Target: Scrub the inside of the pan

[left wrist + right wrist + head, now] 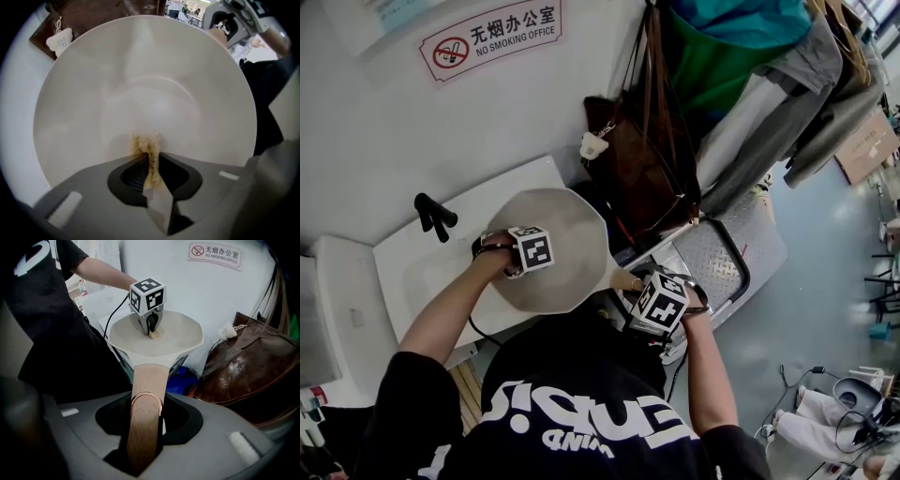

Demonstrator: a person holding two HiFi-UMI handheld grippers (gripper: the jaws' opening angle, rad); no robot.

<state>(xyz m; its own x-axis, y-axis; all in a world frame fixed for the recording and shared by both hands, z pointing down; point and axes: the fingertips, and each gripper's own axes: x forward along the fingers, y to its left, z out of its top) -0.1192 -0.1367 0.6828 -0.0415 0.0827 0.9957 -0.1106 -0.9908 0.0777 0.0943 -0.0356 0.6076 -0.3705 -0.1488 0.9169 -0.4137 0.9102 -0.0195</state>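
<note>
A cream pan (pixel 558 246) is held over a white sink (pixel 412 272). Its wooden handle (pixel 146 408) runs back between the jaws of my right gripper (pixel 145 425), which is shut on it. In the head view that gripper (pixel 661 305) sits at the pan's handle end. My left gripper (pixel 151 164) is inside the pan bowl (pixel 145 93), shut on a thin tan scrub pad (pixel 149 149) whose tip presses the pan's floor. The right gripper view shows the left gripper (pixel 151 331) standing upright in the bowl (pixel 173 336).
A black faucet (pixel 434 217) stands at the sink's back. A brown leather bag (pixel 248 371) hangs right of the pan against the wall. A metal step stool (pixel 717 253) sits below the bag. Clothes (pixel 769 66) hang at the upper right.
</note>
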